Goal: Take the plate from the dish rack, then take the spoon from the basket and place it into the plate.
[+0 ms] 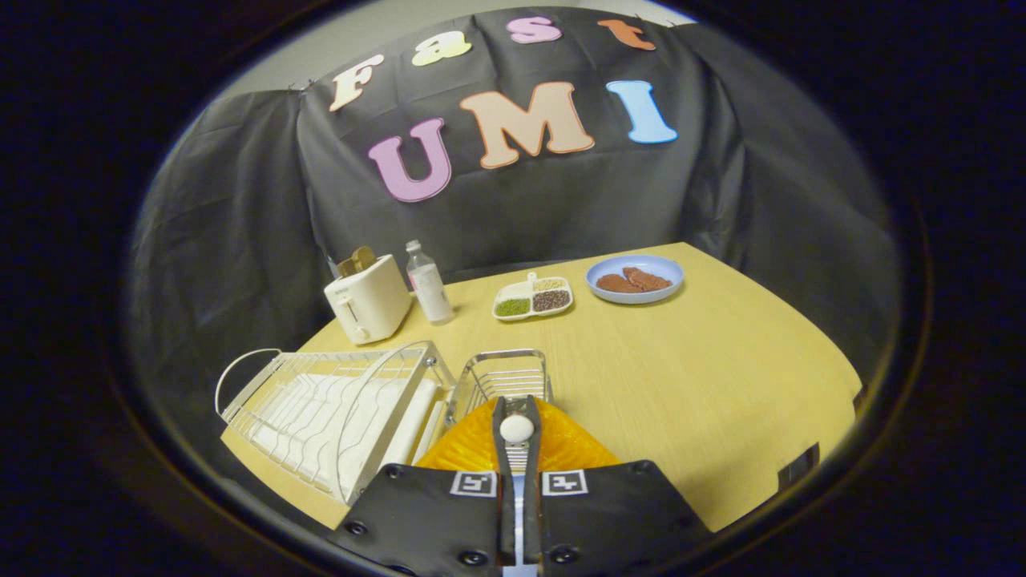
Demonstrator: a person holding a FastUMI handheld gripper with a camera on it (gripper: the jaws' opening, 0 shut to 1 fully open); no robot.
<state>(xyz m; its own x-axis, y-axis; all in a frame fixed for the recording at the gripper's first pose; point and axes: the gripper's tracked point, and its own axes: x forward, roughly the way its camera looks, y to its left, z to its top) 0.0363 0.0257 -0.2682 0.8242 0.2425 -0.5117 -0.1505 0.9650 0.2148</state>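
Note:
My gripper point(517, 409) is shut on a white spoon point(517, 429); its rounded end shows between the two fingers, with a thin white strip running back along the gap. Directly beneath the fingers lies an orange ribbed plate point(579, 449) on the wooden table. Whether the spoon touches the plate cannot be told. Just beyond the fingertips stands the small wire basket point(503, 373). Beside the basket and the plate, to the left, sits the white wire dish rack point(321, 409) on its white tray.
At the table's back stand a cream toaster point(367, 300), a small clear bottle point(428, 284), a white divided dish of beans point(533, 299) and a blue plate with brown food point(634, 279). Bare tabletop point(705, 377) spreads to the right of the fingers.

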